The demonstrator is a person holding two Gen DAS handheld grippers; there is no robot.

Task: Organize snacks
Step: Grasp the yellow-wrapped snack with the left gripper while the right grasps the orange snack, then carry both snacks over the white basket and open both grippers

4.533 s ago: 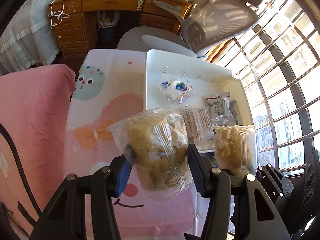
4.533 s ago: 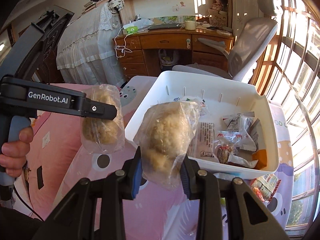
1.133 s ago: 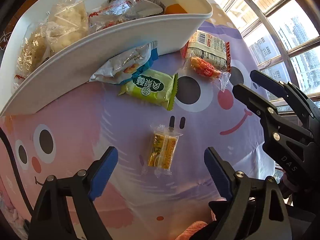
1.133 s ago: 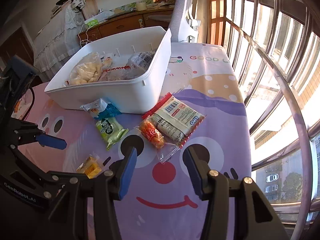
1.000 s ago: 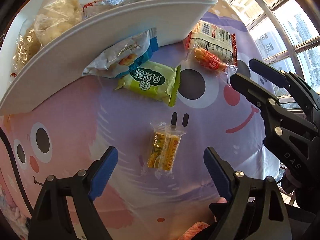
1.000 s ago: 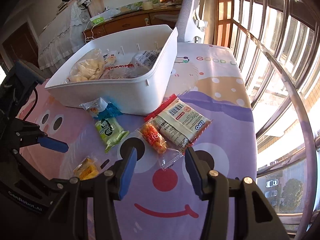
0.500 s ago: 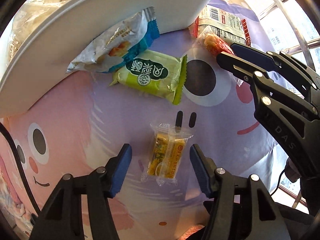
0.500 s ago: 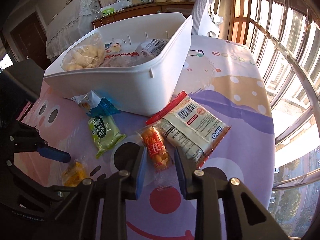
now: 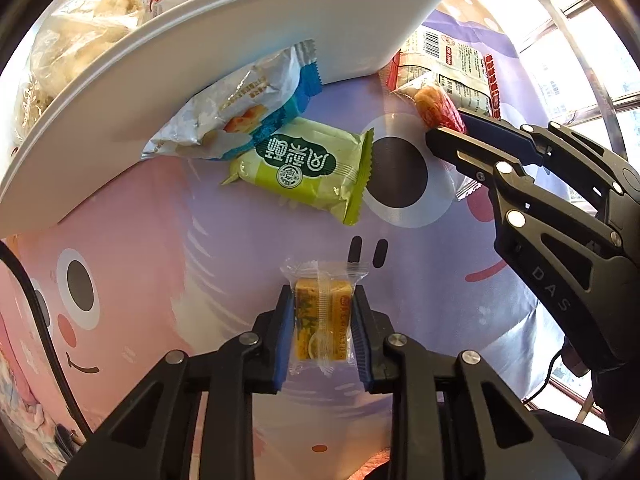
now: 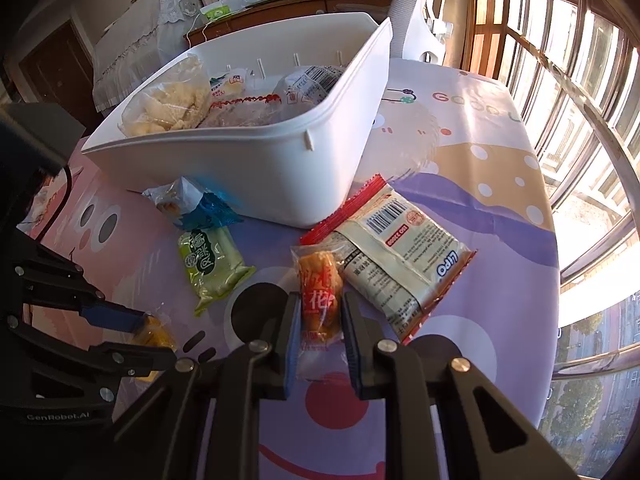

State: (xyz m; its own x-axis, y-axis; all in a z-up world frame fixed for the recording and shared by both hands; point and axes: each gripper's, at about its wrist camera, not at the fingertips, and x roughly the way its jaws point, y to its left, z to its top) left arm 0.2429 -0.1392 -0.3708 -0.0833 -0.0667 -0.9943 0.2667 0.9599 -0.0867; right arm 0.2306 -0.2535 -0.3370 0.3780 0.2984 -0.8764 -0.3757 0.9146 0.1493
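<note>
My left gripper (image 9: 322, 304) is shut on a small yellow snack pack (image 9: 322, 322) lying on the cartoon tablecloth; the pack also shows in the right wrist view (image 10: 154, 334). My right gripper (image 10: 318, 312) is shut on an orange snack pack (image 10: 320, 294) on the cloth, seen in the left wrist view too (image 9: 434, 106). A white bin (image 10: 256, 164) holds several bagged snacks. In front of it lie a green pack (image 9: 306, 166), a blue-and-silver pack (image 9: 240, 110) and a red-edged biscuit pack (image 10: 400, 254).
The tablecloth (image 10: 472, 208) covers the table up to a window railing (image 10: 592, 120) on the right. A desk (image 10: 304, 0) and an office chair (image 10: 416, 12) stand behind the bin.
Both grippers moved down from the bin area to the loose packs and closed: the left on the yellow pack, the right on the orange pack.
</note>
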